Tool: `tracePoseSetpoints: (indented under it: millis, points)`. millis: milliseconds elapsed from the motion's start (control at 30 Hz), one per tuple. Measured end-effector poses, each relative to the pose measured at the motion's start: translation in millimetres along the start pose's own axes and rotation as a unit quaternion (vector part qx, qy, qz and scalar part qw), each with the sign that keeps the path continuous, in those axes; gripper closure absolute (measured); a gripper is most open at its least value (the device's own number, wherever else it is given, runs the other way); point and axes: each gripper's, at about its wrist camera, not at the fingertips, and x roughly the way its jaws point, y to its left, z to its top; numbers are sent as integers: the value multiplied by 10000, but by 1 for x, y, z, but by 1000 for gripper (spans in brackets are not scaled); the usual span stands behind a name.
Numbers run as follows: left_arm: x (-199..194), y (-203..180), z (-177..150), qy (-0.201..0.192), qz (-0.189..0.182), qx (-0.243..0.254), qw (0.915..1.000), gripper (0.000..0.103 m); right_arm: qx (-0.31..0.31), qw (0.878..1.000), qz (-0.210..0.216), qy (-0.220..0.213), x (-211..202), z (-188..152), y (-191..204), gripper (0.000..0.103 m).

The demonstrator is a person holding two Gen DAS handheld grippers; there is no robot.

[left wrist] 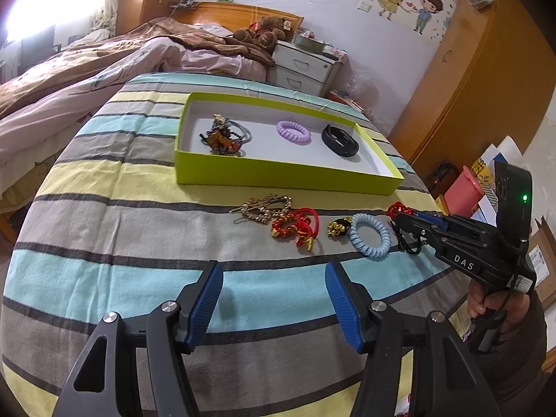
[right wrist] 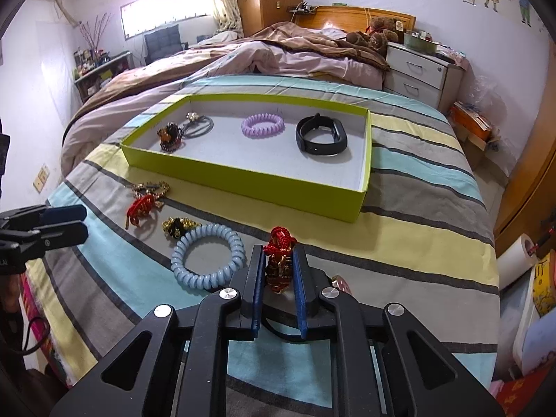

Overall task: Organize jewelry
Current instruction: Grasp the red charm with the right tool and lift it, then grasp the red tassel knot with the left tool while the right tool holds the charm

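red knotted bracelet [right wrist: 279, 260] upright, long axis vertical, clamped in right gripper [right wrist: 279, 271]; left gripper [left wrist: 274, 299] apart, empty.

The right tool [right wrist: 279, 271] is pinching a red knotted ornament [right wrist: 279, 253] between its pads, pointing toward twelve o'clock; the left tool [left wrist: 274, 295] is hovering, spread wide.
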Motion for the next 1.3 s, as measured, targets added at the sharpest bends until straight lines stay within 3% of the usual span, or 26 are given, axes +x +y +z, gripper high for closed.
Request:
tracePoseSetpoints:
  millis: [100,333,667,867,1000,1300]
  points:
    - [2,-8,5,-49,174,131,9998,43,115,9998,99,-104,-3,1,-2,87]
    - [23,-27,15,57,193,440,9988,43,479,9971,228,-543,-20,5,-6,87]
    - [45,-34,23,84,558,553,9969,44,746,9938,388,-722,-22,4,-8,87]
    - [55,-34,24,157,684,604,9957,59,789,9928,434,-790,-23,3,-7,87]
    - [56,-34,24,178,751,615,9951,75,774,9928,437,-801,-24,3,-6,87]
    - [50,-31,21,132,510,559,9970,87,789,9924,433,-834,-27,4,-7,87]
